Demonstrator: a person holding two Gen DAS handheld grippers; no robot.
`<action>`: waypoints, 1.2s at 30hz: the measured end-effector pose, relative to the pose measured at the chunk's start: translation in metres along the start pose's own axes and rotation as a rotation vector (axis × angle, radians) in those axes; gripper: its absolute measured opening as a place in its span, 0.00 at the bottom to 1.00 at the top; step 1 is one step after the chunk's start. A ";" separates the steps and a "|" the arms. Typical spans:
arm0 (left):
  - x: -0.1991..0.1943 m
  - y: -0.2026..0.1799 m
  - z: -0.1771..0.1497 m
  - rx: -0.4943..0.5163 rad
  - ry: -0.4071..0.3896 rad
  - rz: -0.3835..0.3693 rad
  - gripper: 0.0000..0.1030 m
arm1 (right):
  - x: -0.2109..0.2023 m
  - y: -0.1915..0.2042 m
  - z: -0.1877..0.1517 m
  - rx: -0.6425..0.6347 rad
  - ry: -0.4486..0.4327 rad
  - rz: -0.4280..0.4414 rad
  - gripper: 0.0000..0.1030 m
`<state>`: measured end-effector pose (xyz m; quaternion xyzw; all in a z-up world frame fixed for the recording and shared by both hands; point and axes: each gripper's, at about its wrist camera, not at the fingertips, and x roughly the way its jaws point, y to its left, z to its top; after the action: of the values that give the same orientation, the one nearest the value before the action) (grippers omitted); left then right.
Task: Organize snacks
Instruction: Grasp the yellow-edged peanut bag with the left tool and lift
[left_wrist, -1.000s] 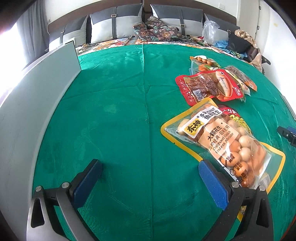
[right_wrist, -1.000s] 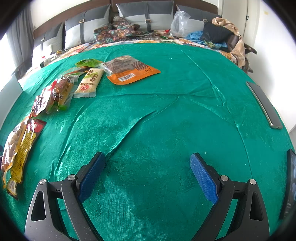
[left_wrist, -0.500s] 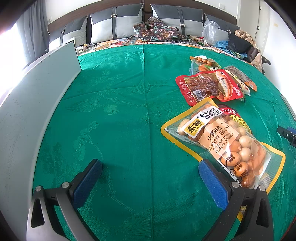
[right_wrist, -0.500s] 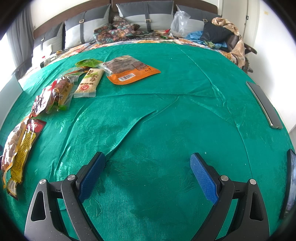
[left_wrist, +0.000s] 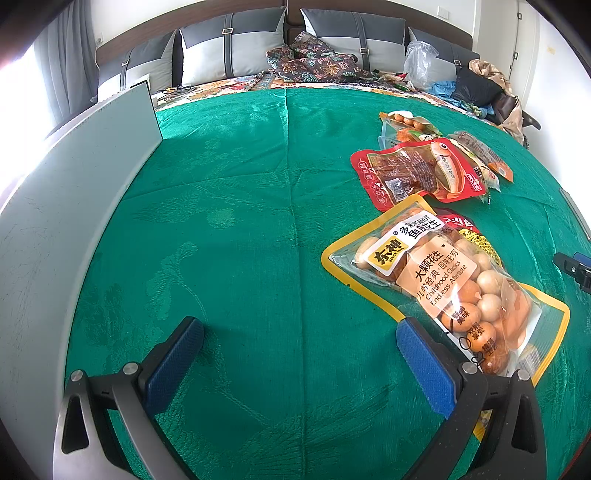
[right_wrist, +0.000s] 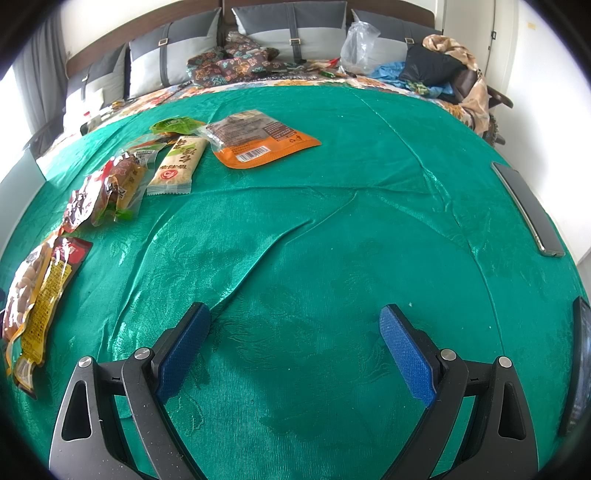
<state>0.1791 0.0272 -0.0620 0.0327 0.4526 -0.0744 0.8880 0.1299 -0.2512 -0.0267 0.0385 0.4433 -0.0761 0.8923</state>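
Note:
Snack packets lie on a green cloth. In the left wrist view a yellow-edged peanut bag (left_wrist: 443, 280) lies just right of my open, empty left gripper (left_wrist: 299, 343), with a red fish-snack pouch (left_wrist: 417, 173) and smaller packets (left_wrist: 406, 123) behind it. In the right wrist view my right gripper (right_wrist: 295, 332) is open and empty over bare cloth. An orange pouch (right_wrist: 258, 142), a cream bar (right_wrist: 179, 164), a green packet (right_wrist: 173, 124) and red-brown packets (right_wrist: 105, 192) lie far left; the peanut bag (right_wrist: 29, 291) is at the left edge.
A tall grey panel (left_wrist: 55, 229) stands along the left side. A dark flat bar (right_wrist: 528, 208) lies at the cloth's right edge, and another dark item (right_wrist: 576, 369) nearer. Pillows (left_wrist: 236, 48), a plastic bag (right_wrist: 358, 40) and clothes (right_wrist: 439, 66) fill the back. The cloth (right_wrist: 295, 229) has creases.

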 end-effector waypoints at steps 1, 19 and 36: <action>0.000 0.000 0.000 0.000 0.000 0.000 1.00 | 0.000 0.000 0.000 0.000 0.000 0.000 0.92; -0.006 -0.042 0.048 -0.198 0.191 -0.343 0.99 | 0.001 0.000 0.000 0.003 0.001 0.005 0.93; 0.026 -0.045 0.045 0.030 0.312 -0.034 0.83 | 0.000 -0.001 0.000 0.005 0.002 0.012 0.93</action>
<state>0.2232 -0.0253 -0.0558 0.0494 0.5843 -0.0901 0.8050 0.1303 -0.2519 -0.0269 0.0434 0.4438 -0.0715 0.8922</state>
